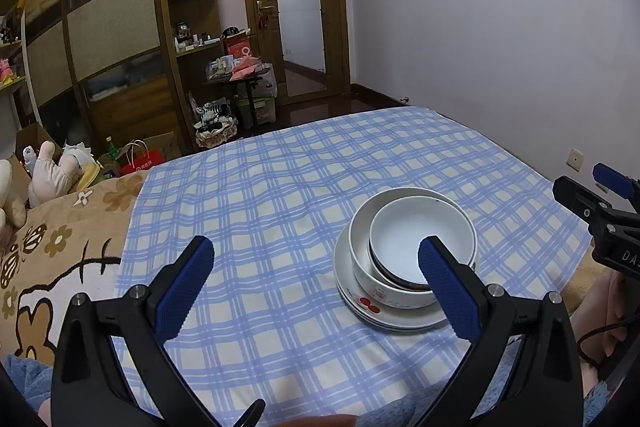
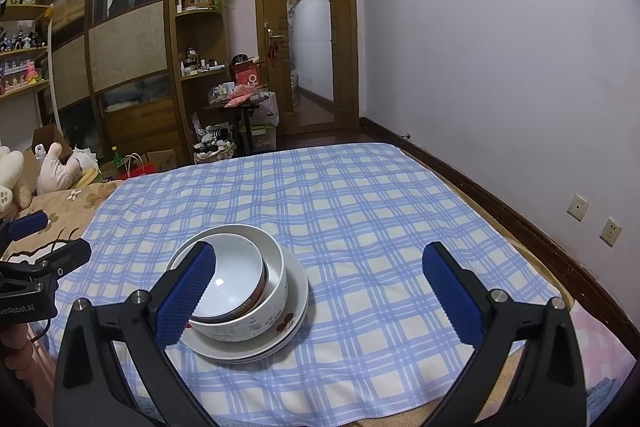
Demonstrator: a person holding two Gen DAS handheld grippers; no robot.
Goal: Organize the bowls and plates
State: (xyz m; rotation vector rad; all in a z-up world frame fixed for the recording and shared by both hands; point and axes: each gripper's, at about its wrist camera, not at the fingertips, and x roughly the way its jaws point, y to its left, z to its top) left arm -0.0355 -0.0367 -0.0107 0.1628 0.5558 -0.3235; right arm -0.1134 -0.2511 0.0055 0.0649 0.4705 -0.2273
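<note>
Both grippers spread wide, empty — left gripper [image 1: 316, 279], right gripper [image 2: 320, 283]. Small bowl [image 1: 404, 239] nests in cherry-print bowl [image 1: 372, 287] atop stacked plates [image 1: 400, 319] on the checked cloth [image 1: 260, 187] — two o'clock from the left gripper.

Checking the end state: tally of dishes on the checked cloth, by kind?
Bowls: 2, a small bowl nested in a large bowl.
Plates: 2 rims show in the plate stack, though the edges are hard to separate.
Total: 4
</note>
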